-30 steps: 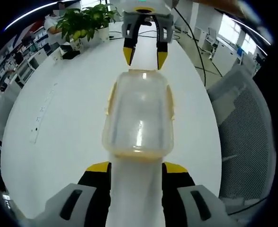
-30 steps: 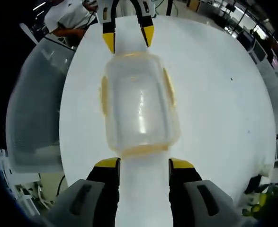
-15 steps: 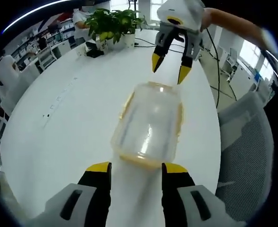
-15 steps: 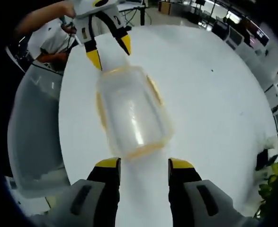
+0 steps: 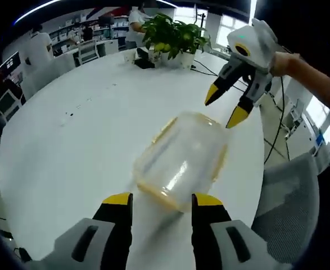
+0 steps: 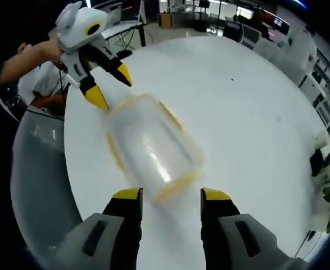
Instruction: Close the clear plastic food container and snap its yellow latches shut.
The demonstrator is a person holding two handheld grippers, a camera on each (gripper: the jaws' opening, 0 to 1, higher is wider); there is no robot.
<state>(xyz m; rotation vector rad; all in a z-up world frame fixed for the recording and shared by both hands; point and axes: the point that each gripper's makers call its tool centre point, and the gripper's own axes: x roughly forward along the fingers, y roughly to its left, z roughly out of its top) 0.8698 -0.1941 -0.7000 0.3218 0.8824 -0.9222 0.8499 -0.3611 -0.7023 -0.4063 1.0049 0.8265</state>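
Note:
A clear plastic food container (image 5: 180,160) with yellow latches lies lid-on on the white round table (image 5: 69,152), turned at an angle. My left gripper (image 5: 156,200) stands open just short of its near end. My right gripper (image 5: 225,109) hangs open past the container's far end, held by a person's hand. In the right gripper view the same container (image 6: 150,147) lies ahead of my open right gripper (image 6: 170,195), and my left gripper (image 6: 109,85) is open beyond its far corner. Nothing sits between either pair of jaws.
A potted plant (image 5: 173,35) and a dark object stand at the table's far side. A grey mesh chair (image 5: 291,197) is beside the table edge. Office desks and a seated person (image 6: 38,84) fill the background.
Both views have swung sideways, so the container now appears turned at an angle. The other gripper sits more to one side of the container's far end in each view. Both grippers stay open.

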